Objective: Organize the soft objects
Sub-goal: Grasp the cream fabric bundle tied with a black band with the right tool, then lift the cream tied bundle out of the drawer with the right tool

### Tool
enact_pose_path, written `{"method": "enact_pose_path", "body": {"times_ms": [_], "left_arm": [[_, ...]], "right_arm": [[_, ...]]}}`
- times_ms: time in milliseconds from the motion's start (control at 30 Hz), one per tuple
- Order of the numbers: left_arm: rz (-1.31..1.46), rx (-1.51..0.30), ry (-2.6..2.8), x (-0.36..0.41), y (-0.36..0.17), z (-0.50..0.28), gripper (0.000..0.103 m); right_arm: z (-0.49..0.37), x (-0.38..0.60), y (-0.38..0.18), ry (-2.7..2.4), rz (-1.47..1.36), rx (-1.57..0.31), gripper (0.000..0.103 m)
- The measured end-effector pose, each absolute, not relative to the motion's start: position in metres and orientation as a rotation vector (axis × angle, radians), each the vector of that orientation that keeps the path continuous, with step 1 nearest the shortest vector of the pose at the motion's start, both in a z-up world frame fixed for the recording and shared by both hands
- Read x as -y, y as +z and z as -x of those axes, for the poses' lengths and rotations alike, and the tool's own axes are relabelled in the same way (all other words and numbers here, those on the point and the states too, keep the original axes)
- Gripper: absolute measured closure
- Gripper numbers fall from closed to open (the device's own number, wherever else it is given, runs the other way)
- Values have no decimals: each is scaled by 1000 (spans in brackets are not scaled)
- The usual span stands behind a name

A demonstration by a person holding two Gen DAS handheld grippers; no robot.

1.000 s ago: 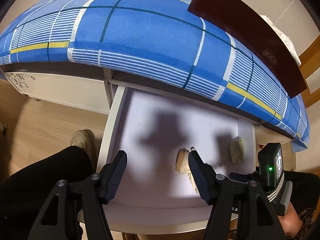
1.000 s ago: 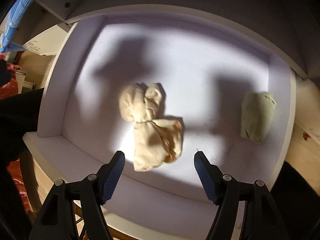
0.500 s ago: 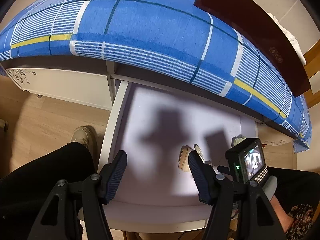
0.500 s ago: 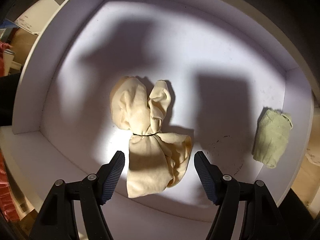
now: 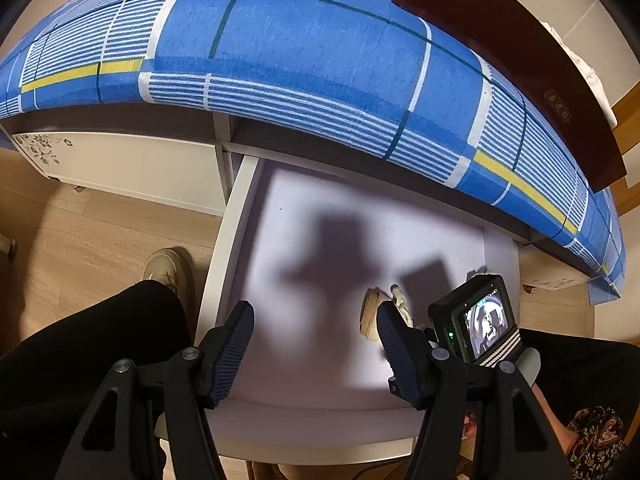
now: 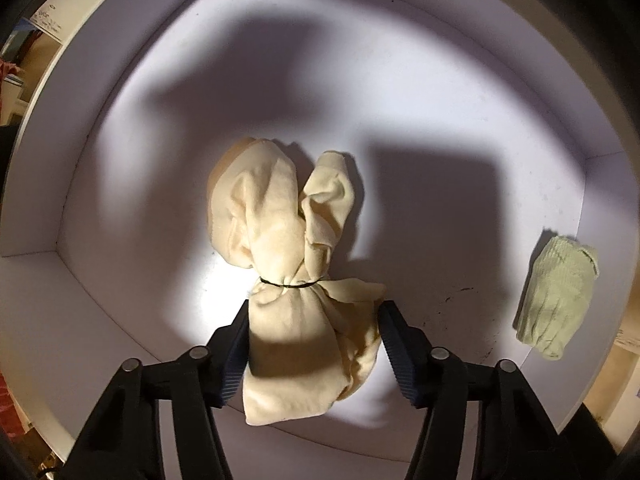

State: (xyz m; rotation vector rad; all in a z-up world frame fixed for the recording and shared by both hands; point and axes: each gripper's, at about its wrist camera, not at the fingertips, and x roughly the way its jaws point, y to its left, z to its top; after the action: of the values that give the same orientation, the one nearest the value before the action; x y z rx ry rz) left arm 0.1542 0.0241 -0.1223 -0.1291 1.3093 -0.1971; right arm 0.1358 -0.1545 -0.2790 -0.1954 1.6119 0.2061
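A cream cloth bundle (image 6: 280, 220), tied at its waist with a thin dark band, lies in the middle of the white drawer (image 6: 40, 280). My right gripper (image 6: 312, 312) points straight down over its lower half. Its jaws are closing, and both pads touch the sides of the cloth. A folded pale green cloth (image 6: 556, 300) lies by the drawer's right wall. In the left wrist view my left gripper (image 5: 316, 312) hangs open and empty above the drawer's front part (image 5: 228, 240). There the cream bundle (image 5: 370, 316) shows partly behind the right finger, beside the right gripper's camera unit (image 5: 472, 320).
A bed with a blue plaid cover (image 5: 300, 40) overhangs the drawer's back. A dark wooden board (image 5: 520, 60) lies on the bed at upper right. A person's black trouser leg (image 5: 80, 360) and a beige shoe (image 5: 164, 268) are left of the drawer on wooden floor.
My right gripper has come down onto the cream bundle, and its fingers have drawn in against the cloth's lower half. The left gripper has stayed where it was, still open.
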Motion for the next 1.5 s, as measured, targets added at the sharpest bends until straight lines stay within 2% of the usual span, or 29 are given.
{"method": "enact_pose_path", "body": {"times_ms": [100,233,333,900,1500], "left_arm": [[119,-1313,-194,-23,-124,-155,39],[107,-1320,-189,-23,-127,-155,39],[100,-1329,-185,-22,-129,-155,39],[46,-1358,-176,-17,-139,-155,39],[54,-1361,-170,-20,-140,-157,38]], "right_arm": [[-131,151,-285,211,233,-1610,48],[-133,150,-283,216,247,-1603,65],[-135,154,-282,202,226,-1604,68],[-128,164,-255,159,121,-1562,72],[-92,161,-223,126,151,-1436,72]]}}
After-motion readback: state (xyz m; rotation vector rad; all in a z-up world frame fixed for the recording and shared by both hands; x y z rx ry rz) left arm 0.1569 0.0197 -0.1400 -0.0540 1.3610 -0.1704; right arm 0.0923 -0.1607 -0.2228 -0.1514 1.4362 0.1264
